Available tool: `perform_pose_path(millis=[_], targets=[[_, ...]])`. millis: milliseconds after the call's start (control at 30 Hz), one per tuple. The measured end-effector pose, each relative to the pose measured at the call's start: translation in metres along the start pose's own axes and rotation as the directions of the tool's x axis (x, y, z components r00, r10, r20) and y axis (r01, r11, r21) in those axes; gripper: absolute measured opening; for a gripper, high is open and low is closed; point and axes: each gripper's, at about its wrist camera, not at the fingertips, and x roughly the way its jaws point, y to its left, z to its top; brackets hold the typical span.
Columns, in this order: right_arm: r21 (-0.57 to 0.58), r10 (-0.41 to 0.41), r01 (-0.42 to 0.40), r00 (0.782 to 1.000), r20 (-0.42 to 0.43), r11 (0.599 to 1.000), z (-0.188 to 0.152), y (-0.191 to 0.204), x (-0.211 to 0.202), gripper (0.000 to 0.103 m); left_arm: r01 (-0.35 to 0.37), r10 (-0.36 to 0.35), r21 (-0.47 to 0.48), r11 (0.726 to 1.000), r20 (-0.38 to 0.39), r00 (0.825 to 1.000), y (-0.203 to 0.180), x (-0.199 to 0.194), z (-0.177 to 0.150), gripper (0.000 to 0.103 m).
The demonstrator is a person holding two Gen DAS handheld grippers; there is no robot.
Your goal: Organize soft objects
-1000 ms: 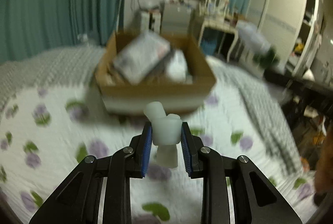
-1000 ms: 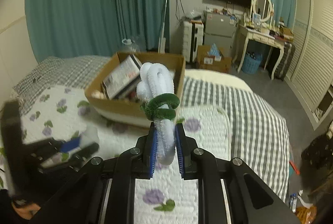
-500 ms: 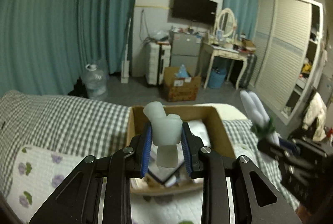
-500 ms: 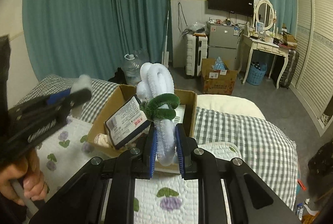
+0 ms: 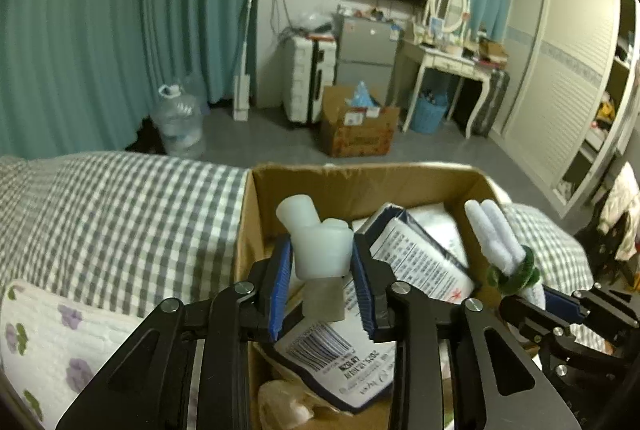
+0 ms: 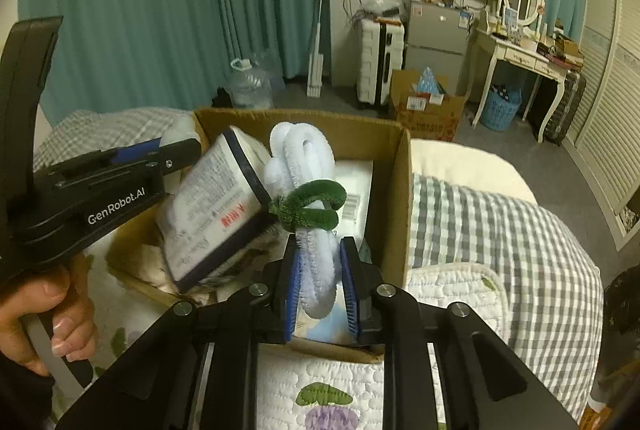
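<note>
**A:** There you were, both loads over the cardboard box (image 5: 360, 182). Your left gripper (image 5: 322, 262) had the white squishy piece (image 5: 320, 250) between its blue pads, above the box's near-left corner. Its jaws had just been easing apart, though the pads looked to be touching the piece on both sides.

**B:** And that was your risk. The piece hung close to the box's left wall. If it slipped out early it could have caught the rim and bounced out onto the checked blanket (image 5: 120, 222) left of the box.

**A:** Your right gripper (image 6: 322, 270) was clenched on the stem of the white pipe-cleaner bundle (image 6: 304, 166), the one with the green wrap (image 6: 312, 206), over the middle of the box.

**B:** That one was fuzzy. I judged it might have clung to the pads when you let go and been dragged back out over the box's near wall.

**A:** The box was crowded too. The printed packet (image 5: 416, 258) leaned up inside it.

**B:** So a drop onto that slope could have slid either item toward the rim. Your two grippers were also close together above the box, and a careless swing could have knocked them together.
</note>
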Motion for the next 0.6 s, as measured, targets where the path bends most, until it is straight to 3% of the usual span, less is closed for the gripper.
perform_pose_path(millis=[100, 133, 167, 267, 300, 400, 600], targets=[[-0.002, -0.006, 0.006, 1.0, -0.023, 1.0, -0.005, -0.003, 0.01, 0.022, -0.009, 0.009, -0.003, 1.0, -0.01, 1.0, 0.002, 0.005, 0.0, 0.035], [-0.003, -0.011, 0.011, 0.999, -0.03, 1.0, -0.006, -0.003, 0.014, 0.025, -0.022, 0.022, -0.01, 1.0, -0.013, 1.0, 0.003, 0.006, 0.0, 0.038], [-0.003, -0.015, 0.015, 0.999, -0.031, 1.0, -0.007, -0.003, 0.015, 0.027, -0.032, 0.032, -0.017, 0.999, -0.017, 0.999, 0.004, 0.005, 0.001, 0.048], [-0.002, -0.022, 0.022, 1.0, -0.015, 1.0, -0.007, -0.003, 0.012, 0.039, 0.002, -0.002, -0.04, 0.999, -0.013, 1.0, 0.007, -0.002, 0.003, 0.055], [-0.002, -0.022, 0.022, 1.0, -0.007, 1.0, -0.007, -0.003, 0.008, 0.044, 0.006, -0.006, -0.038, 0.999, -0.007, 1.0, 0.005, -0.006, 0.005, 0.058], [-0.003, -0.028, 0.029, 0.999, 0.021, 1.0, -0.005, -0.004, -0.008, 0.045, -0.032, 0.032, -0.013, 0.999, 0.032, 0.999, -0.003, -0.026, 0.011, 0.072], [0.01, -0.046, 0.045, 0.993, 0.11, 0.999, 0.004, -0.009, -0.065, 0.051, -0.025, 0.021, 0.032, 0.999, 0.135, 0.991, -0.012, -0.087, 0.024, 0.077]])
